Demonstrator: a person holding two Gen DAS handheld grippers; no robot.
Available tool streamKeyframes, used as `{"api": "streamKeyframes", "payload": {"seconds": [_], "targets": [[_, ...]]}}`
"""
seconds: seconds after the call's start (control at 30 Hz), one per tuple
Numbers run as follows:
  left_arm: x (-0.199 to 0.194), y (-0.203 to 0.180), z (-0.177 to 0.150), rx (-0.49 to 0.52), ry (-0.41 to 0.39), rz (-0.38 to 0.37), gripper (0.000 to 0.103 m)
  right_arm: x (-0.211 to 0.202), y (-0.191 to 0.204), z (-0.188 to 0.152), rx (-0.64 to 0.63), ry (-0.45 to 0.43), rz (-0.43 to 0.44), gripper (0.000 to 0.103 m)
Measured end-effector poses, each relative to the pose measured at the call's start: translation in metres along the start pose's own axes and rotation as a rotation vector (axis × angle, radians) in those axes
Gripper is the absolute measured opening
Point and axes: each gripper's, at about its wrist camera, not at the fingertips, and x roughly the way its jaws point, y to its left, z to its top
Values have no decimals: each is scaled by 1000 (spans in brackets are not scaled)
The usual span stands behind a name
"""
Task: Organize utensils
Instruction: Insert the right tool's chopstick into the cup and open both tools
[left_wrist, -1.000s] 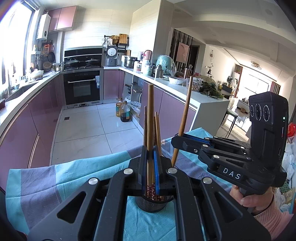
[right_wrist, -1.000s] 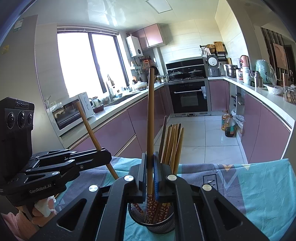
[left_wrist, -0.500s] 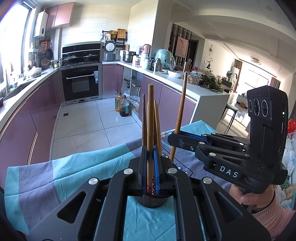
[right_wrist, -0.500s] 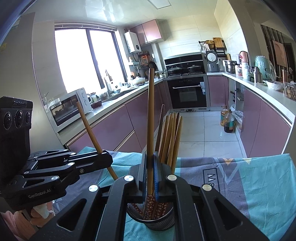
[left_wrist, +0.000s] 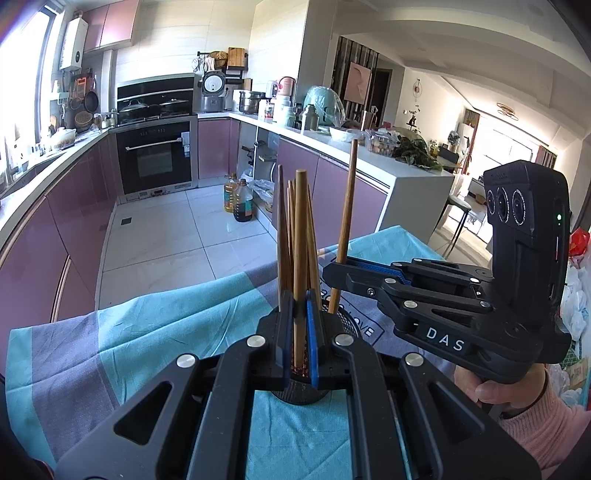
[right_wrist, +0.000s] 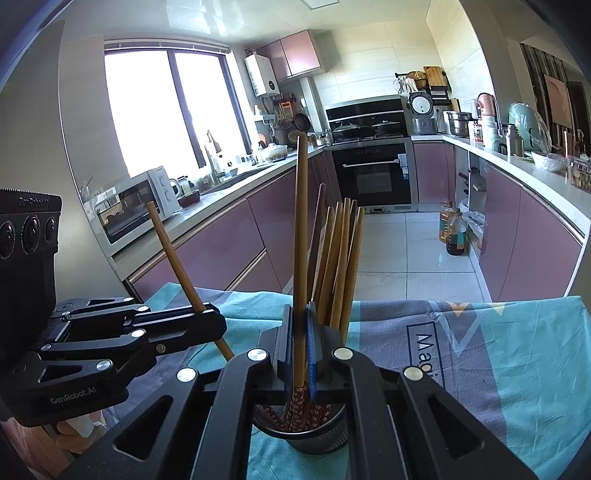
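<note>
A black mesh holder (right_wrist: 301, 437) stands on the teal and grey cloth (right_wrist: 498, 350) with several wooden chopsticks (right_wrist: 341, 258) upright in it. My right gripper (right_wrist: 301, 325) is shut on one long chopstick (right_wrist: 301, 229), whose patterned lower end dips into the holder. In the left wrist view my left gripper (left_wrist: 300, 314) is shut on another chopstick (left_wrist: 301, 240) above the holder (left_wrist: 299, 395). The right gripper (left_wrist: 338, 271) reaches in from the right with its chopstick (left_wrist: 347, 206) at the holder's rim. The left gripper (right_wrist: 210, 319) shows at the left with its tilted chopstick (right_wrist: 171, 254).
The cloth (left_wrist: 147, 332) covers a table whose far edge drops to a tiled kitchen floor (left_wrist: 166, 236). Purple cabinets, an oven (right_wrist: 371, 177) and a microwave (right_wrist: 136, 206) stand beyond. A hand in a pink sleeve (left_wrist: 535, 421) holds the right gripper.
Both views have tipped slightly downward. In the left wrist view the right gripper and its chopstick have drifted a little left, closer to the holder. Both grips are unchanged.
</note>
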Motion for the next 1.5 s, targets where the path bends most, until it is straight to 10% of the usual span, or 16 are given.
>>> {"api": "streamKeyframes", "payload": {"seconds": [1.5], "targets": [[63,53,-15,-128,85,-44,8,18,-10,-11,30,47,-21,8]]}}
